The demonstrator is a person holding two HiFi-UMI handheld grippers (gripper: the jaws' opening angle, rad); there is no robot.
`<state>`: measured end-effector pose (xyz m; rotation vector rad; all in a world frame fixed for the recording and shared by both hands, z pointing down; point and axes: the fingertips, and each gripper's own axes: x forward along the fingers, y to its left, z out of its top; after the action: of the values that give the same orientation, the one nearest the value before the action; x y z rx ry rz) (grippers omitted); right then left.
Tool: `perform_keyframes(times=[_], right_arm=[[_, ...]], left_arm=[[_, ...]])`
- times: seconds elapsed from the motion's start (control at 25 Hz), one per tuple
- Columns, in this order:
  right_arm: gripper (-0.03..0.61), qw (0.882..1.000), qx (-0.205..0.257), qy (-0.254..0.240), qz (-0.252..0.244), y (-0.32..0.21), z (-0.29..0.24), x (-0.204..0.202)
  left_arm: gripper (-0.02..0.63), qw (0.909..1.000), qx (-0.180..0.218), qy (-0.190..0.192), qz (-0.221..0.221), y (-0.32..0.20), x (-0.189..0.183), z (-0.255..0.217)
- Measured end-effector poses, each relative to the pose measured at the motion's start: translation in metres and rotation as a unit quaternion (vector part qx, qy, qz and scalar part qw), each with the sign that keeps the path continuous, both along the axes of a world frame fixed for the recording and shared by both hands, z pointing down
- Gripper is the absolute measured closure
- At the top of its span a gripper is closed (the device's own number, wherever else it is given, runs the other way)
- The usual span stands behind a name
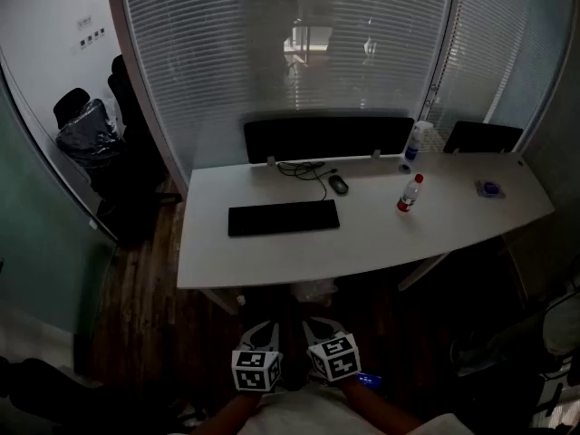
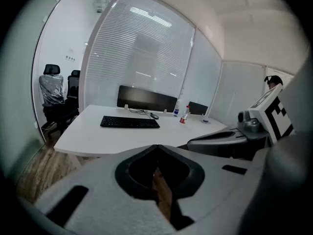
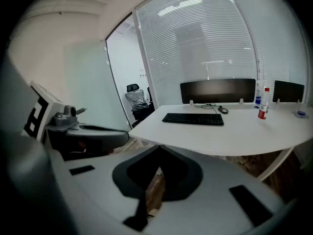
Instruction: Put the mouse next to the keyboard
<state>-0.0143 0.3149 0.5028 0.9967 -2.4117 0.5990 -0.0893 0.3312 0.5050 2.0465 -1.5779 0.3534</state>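
left claw (image 2: pixel 156 148), right claw (image 3: pixel 159 150) both closed (empty); mouse (image 1: pixel 338 184) behind keyboard (image 1: pixel 283 217), on desk (image 1: pixel 362 243)

1. The left gripper (image 1: pixel 262 335) is carrying a white cube (image 1: pixel 256 371) with black square markers, at the bottom centre of the head view.
2. The right gripper (image 1: pixel 317 331) is carrying a matching cube (image 1: pixel 333 358) just right of it.
3. In the left gripper view, pale grey jaws are filling the lower frame around a black diamond-shaped recess (image 2: pixel 157 173).
4. The right gripper view is showing the same grey shells and black hollow (image 3: pixel 157 176).
5. The person is wearing a light top (image 1: pixel 304 417), at the head view's bottom edge.
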Motion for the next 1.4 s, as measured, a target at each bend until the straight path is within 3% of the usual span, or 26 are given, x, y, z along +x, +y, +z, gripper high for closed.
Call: perform_keyframes(times=[0.76,1.16,1.4], right_arm=[[0.575,1.000,-0.007,0.013,-0.022,-0.029,0.019,0.055],[0.575,1.000,-0.002,0.020,-0.004,-0.119,0.026,0.028],[0.575,1.000,-0.004,0.020,0.007,-0.195,0.026,-0.005]], left_arm=[[0.607,0.9993,-0.008,0.006,-0.036,-0.024,0.042,0.012],[0.607,0.9998,-0.008,0.013,-0.014,-0.121,0.018,0.019],[0.608,1.0000,-0.006,0.006,0.003,-0.200,-0.017,0.024]])
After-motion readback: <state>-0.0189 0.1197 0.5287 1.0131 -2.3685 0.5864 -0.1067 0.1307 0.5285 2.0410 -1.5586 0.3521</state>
